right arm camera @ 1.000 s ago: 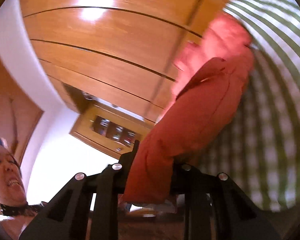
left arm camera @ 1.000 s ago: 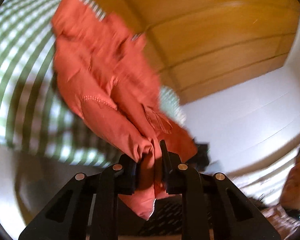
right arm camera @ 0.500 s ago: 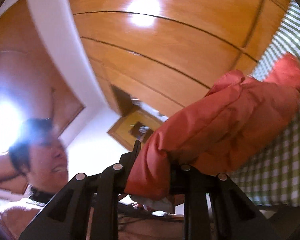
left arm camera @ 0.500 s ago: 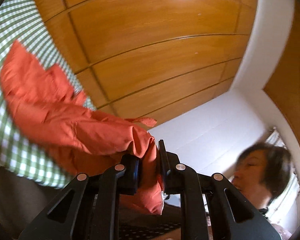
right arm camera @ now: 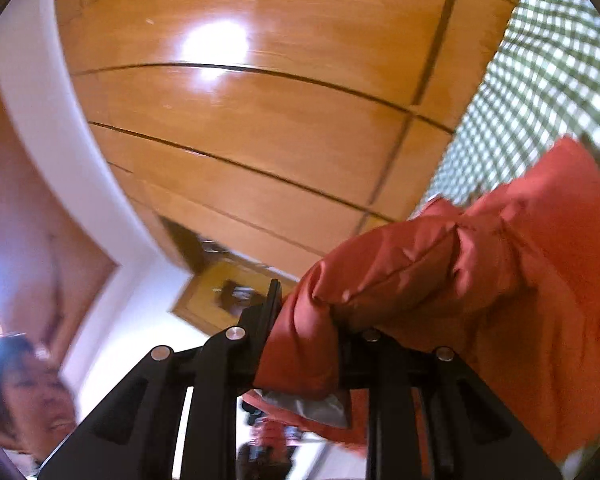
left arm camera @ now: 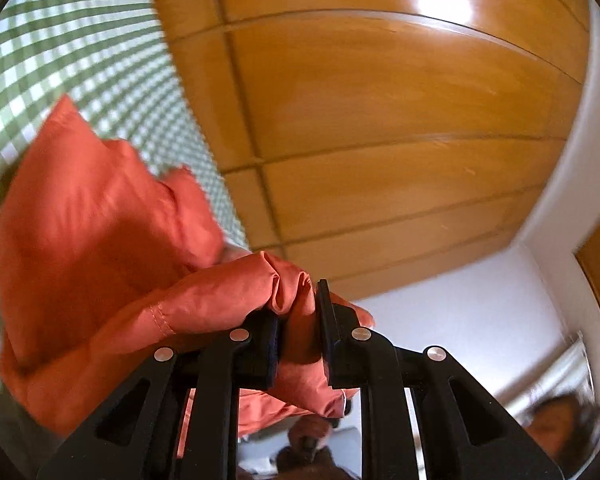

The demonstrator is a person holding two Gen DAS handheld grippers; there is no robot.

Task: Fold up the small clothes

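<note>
- One orange garment, seen in both wrist views
- Two grippers: left gripper and right gripper, each with two fingers
- One checked cloth, green and white
- One person
- One framed wooden panel on the white wall

Left tool: black fingers pointing level, jaws drawn narrow and clamped on a bunched fold of orange garment. Right tool: also level, jaws narrow, pinching another bunch of the same garment, which drapes over and hides its right finger.
</note>
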